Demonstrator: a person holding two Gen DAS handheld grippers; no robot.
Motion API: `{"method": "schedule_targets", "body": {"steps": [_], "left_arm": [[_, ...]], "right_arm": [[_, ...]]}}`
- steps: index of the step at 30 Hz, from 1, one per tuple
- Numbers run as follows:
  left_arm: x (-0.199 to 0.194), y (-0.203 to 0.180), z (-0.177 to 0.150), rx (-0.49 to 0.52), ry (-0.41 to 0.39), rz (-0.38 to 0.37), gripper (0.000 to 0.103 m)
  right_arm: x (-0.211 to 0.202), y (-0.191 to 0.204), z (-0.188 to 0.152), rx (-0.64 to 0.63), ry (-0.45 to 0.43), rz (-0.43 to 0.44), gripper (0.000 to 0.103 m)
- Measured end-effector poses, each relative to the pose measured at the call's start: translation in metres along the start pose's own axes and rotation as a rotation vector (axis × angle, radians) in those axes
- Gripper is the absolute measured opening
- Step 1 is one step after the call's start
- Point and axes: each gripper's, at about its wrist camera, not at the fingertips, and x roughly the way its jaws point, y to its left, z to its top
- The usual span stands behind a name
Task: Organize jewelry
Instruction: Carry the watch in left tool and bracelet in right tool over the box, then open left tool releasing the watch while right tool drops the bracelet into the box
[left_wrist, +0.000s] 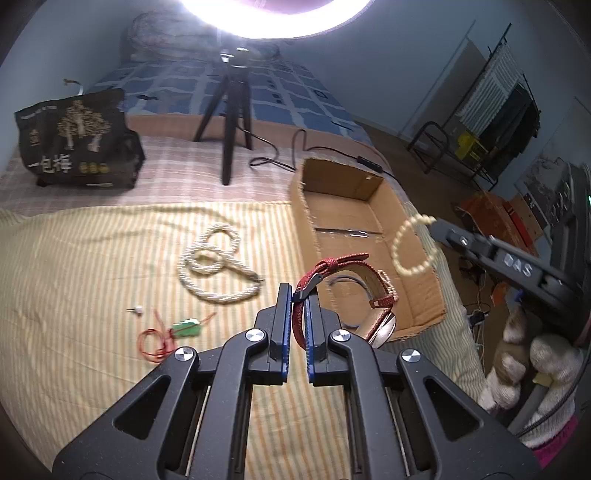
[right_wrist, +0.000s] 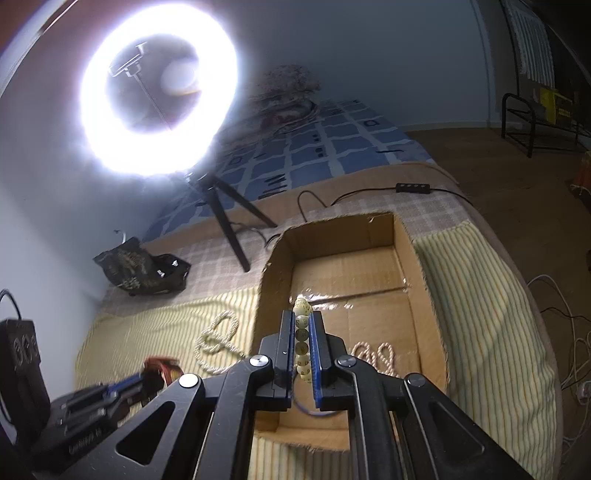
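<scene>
Cardboard box (right_wrist: 417, 295) holds a pale rope chain (right_wrist: 373, 354) and a blue ring, half hidden. Left gripper (left_wrist: 298, 295) pinches the red watch (left_wrist: 343, 291) strap, case hanging toward four o'clock over the box's near edge. Right gripper (right_wrist: 303, 317) clamps a cream bead bracelet (right_wrist: 302, 343), beads running twelve to six.

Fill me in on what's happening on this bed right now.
A person with a handheld gripper in each hand is sorting jewelry into a cardboard box. The left gripper is shut on the red strap of a watch at the box's near edge. The right gripper is shut on a cream bead bracelet held over the box. A cream rope necklace, a green pendant on red cord and a small earring lie on the striped cloth.
</scene>
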Motion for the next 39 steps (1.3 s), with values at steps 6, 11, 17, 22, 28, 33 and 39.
{"method": "schedule_targets", "body": {"steps": [6,11,17,22,28,33,39], "left_arm": [[0.014,-0.018,-0.002,0.015,0.012,-0.016,0.004],[0.023,-0.034,-0.001,0.019,0.017,-0.040,0.004],[0.037,-0.043,-0.003,0.029,0.037,-0.047,0.004],[0.043,-0.045,-0.003,0.030,0.048,-0.047,0.004],[0.046,-0.047,-0.003,0.036,0.049,-0.049,0.004],[0.046,-0.049,-0.004,0.045,0.031,-0.060,0.009],[0.045,-0.047,-0.003,0.037,0.023,-0.056,0.052]], "right_arm": [[0.012,-0.007,0.015,0.008,-0.011,-0.006,0.005],[0.023,-0.010,0.024,0.005,-0.018,-0.027,0.005],[0.034,-0.014,0.028,0.001,-0.011,-0.048,0.005],[0.039,-0.016,0.030,0.005,-0.009,-0.051,0.005],[0.043,-0.017,0.031,0.009,-0.008,-0.056,0.005],[0.043,-0.020,0.030,0.011,-0.021,-0.056,0.010],[0.035,-0.021,0.033,0.020,-0.055,-0.079,0.066]]}}
